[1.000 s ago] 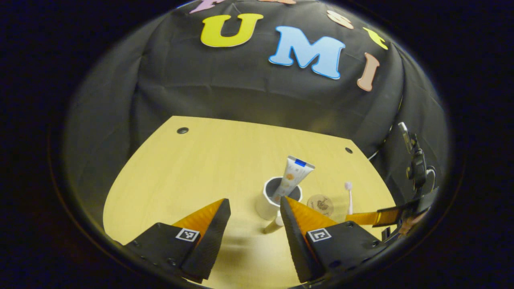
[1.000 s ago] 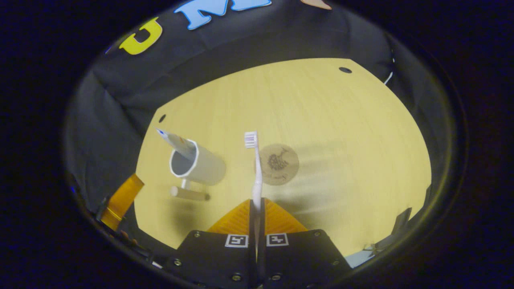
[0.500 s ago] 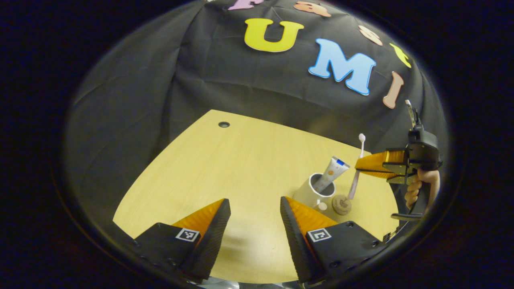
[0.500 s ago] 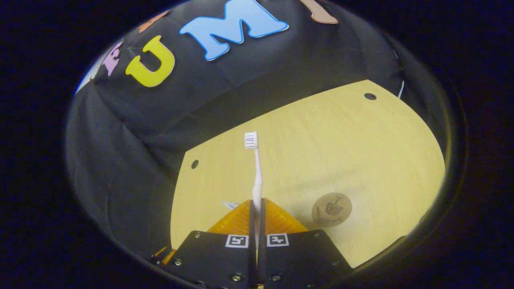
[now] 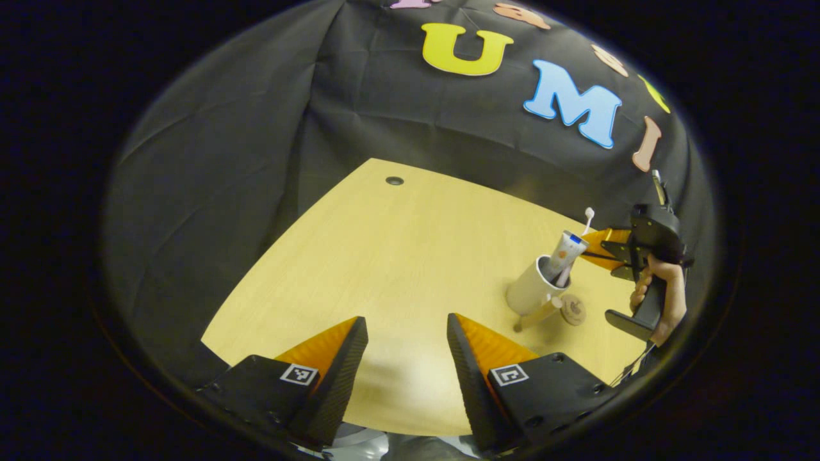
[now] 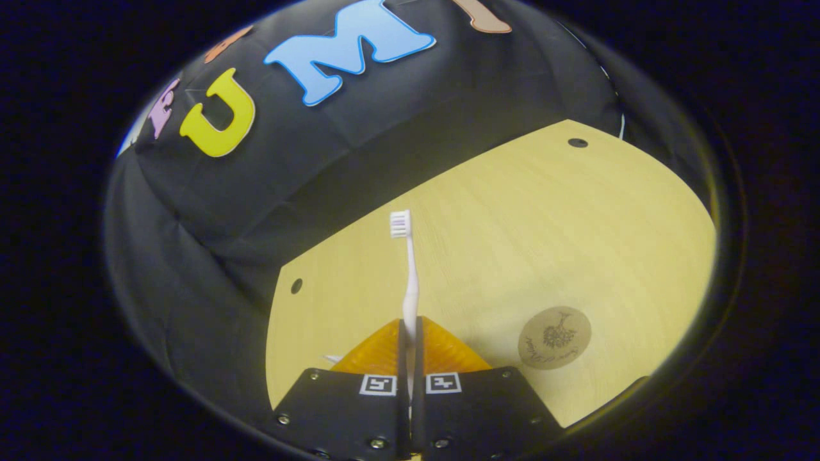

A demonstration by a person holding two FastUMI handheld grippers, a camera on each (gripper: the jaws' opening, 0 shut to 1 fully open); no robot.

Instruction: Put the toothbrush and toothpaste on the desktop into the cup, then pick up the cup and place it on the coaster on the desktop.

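Toothbrush (image 6: 410, 282) is pinched between the pressed-together fingers of the right gripper (image 6: 410, 333), bristle head pointing away from the camera over the wooden desktop (image 6: 512, 230). Seen from the left gripper view, the brush's lower end is dipped into the white cup (image 5: 532, 291), where the toothpaste (image 5: 565, 250) is already leaned against the rim; the right gripper is held by a hand (image 5: 660, 288) just beside the cup. The round coaster (image 5: 572, 310) is laid flat close to the cup's base. The left gripper (image 5: 405, 358) is kept spread wide and empty above the near edge of the desktop, well apart from the cup.
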